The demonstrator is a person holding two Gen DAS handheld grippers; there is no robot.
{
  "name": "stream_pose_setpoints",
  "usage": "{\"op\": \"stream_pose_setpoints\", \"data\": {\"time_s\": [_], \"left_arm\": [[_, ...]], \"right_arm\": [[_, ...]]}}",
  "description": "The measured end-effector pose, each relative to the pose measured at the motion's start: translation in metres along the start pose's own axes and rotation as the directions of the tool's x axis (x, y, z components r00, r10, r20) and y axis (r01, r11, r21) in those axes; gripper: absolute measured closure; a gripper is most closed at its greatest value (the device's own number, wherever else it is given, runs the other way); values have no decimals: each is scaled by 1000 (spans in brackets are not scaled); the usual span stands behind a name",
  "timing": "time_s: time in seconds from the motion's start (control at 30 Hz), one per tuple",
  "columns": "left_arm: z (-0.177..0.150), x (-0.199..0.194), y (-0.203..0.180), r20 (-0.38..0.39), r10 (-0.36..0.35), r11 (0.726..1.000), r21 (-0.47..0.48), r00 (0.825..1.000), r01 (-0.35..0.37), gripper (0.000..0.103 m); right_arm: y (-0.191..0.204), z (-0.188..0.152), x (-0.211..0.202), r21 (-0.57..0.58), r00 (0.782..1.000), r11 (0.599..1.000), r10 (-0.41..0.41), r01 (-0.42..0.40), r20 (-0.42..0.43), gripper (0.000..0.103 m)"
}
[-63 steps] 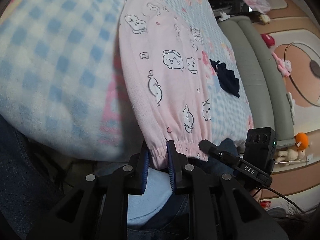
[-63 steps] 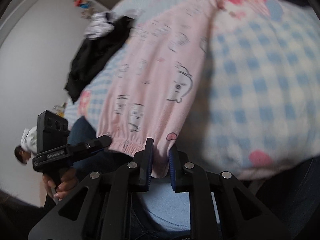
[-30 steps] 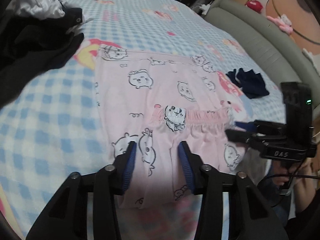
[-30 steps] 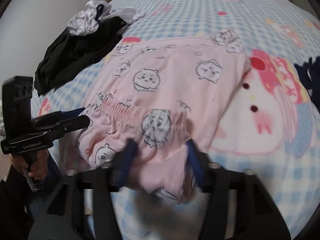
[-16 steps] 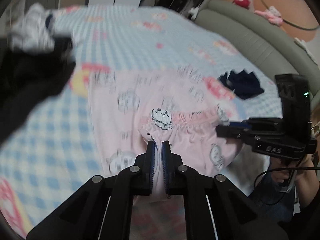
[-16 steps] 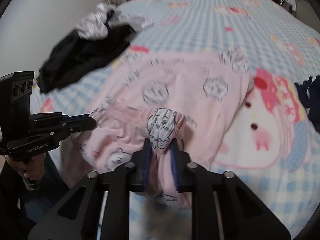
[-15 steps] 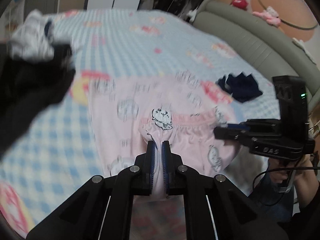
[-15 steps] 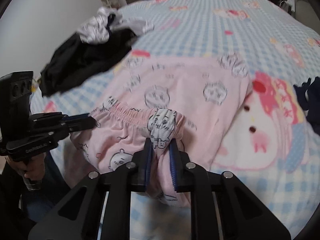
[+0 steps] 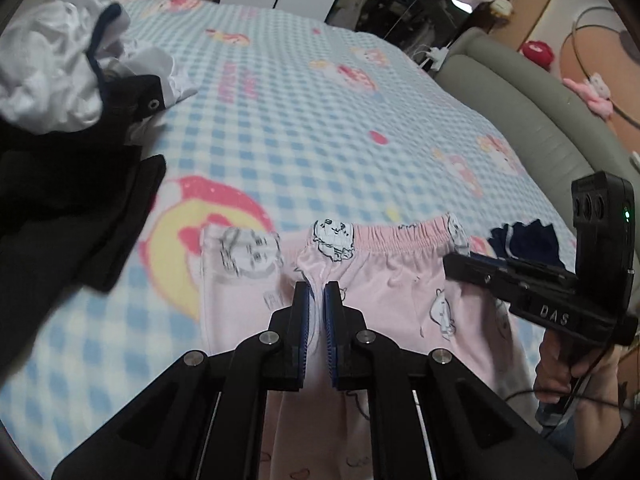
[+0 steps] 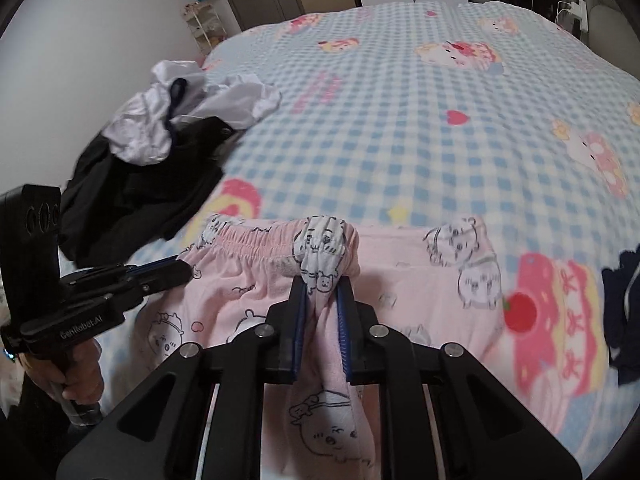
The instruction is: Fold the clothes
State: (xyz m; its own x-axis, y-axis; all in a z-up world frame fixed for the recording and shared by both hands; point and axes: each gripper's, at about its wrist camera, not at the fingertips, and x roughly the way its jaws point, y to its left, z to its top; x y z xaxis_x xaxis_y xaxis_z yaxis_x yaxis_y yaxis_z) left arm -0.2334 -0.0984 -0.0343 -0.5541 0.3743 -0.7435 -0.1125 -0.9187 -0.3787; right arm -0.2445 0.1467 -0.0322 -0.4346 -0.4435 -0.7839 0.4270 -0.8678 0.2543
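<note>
Pink pyjama trousers [image 9: 392,280] printed with cartoon animals lie folded near the front edge of the blue checked bed [image 9: 304,128]. Their elastic cuffs are raised toward the far side. My left gripper [image 9: 316,294] is shut on the left cuff end. My right gripper [image 10: 322,286] is shut on the bunched right cuff end of the trousers [image 10: 420,292]. Each gripper shows in the other's view: the right one [image 9: 452,262] at the right, the left one [image 10: 182,268] at the left.
A heap of black and white clothes [image 9: 60,120] lies at the left of the bed, also in the right wrist view [image 10: 152,160]. A dark navy garment [image 9: 524,240] lies at the right. A grey padded headboard [image 9: 520,112] runs along the far right.
Both grippers opened a second ago, then shut on the cuffs again. They have since carried the cuffs up and farther across the trousers, away from the front edge.
</note>
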Motion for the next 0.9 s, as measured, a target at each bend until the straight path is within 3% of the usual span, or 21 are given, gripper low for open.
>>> {"op": "stream_pose_setpoints", "data": {"time_s": [0.07, 0.1, 0.17, 0.33, 0.43, 0.57, 0.67, 0.8, 0.83, 0.87, 0.9], "left_arm": [[9, 17, 8, -41, 15, 1000, -19, 999, -15, 81], [10, 20, 13, -49, 13, 999, -40, 999, -15, 72], [10, 15, 22, -33, -7, 997, -81, 999, 4, 66], [-22, -37, 33, 78, 17, 992, -127, 997, -7, 66], [-54, -58, 41, 72, -4, 985, -172, 997, 16, 68], [-96, -67, 46, 28, -39, 972, -231, 999, 44, 68], [-110, -62, 42, -4, -61, 971, -232, 998, 59, 68], [-108, -51, 35, -7, -48, 978, -203, 999, 46, 68], [-107, -47, 35, -6, -52, 977, -207, 999, 50, 70], [-105, -46, 32, -5, -48, 979, -196, 999, 46, 88], [-103, -46, 29, -4, -42, 982, -185, 999, 40, 95]], "right_arm": [[-8, 5, 17, 19, 1000, 1000, -12, 12, -20, 83], [-16, 7, 30, 42, 999, 999, -26, 28, -42, 71], [-31, 7, 44, 104, 996, 994, -16, 25, -84, 61], [-40, -4, -6, 163, 1000, 987, 11, -13, 15, 50], [-41, -30, -38, 164, 998, 985, 47, -52, 34, 46], [-43, -78, -45, 193, 995, 979, 81, -70, -49, 46], [-42, -107, -41, 235, 993, 969, 95, -76, -72, 46], [-41, -118, -34, 282, 996, 957, 86, -73, -37, 46], [-40, -117, -31, 291, 996, 954, 89, -78, -25, 45], [-40, -116, -27, 299, 996, 951, 92, -84, -13, 44], [-39, -115, -23, 303, 995, 949, 96, -90, -6, 45]]}}
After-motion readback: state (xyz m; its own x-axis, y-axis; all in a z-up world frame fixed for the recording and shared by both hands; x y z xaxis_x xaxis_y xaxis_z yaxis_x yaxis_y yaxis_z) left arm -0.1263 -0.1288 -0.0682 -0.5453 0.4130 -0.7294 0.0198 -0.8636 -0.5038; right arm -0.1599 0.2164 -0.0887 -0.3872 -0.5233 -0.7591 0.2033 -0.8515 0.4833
